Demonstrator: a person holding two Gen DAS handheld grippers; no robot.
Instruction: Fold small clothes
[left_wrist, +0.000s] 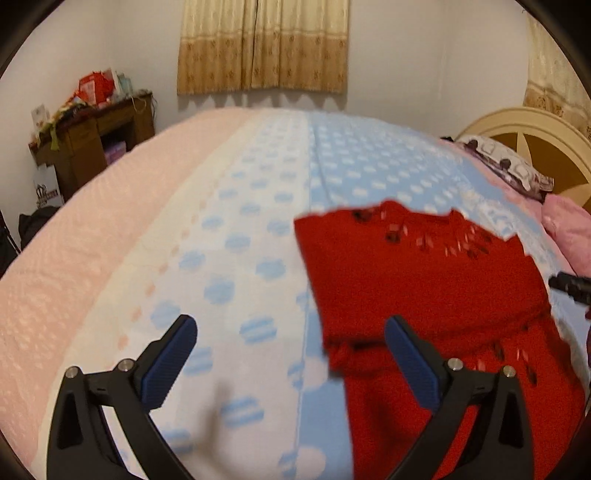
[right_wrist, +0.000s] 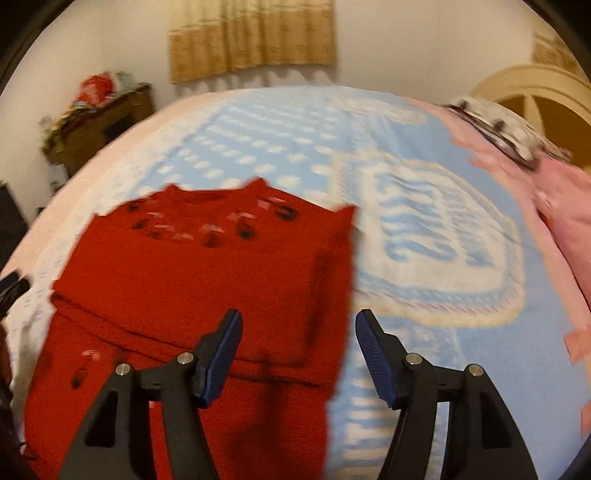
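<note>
A small red knitted sweater (left_wrist: 424, 295) with dark and pale dots near its collar lies flat on the bed, its sides folded inward. It also shows in the right wrist view (right_wrist: 207, 280). My left gripper (left_wrist: 291, 332) is open and empty above the sweater's left edge. My right gripper (right_wrist: 299, 325) is open and empty above the sweater's right edge. The tip of the right gripper (left_wrist: 570, 286) shows at the right edge of the left wrist view.
The bed has a blue and white dotted blanket (left_wrist: 258, 229) over a pink sheet (left_wrist: 74, 266). A patterned pillow (left_wrist: 506, 166) and cream headboard (left_wrist: 535, 133) are at the right. A cluttered wooden cabinet (left_wrist: 92, 136) stands by the far wall.
</note>
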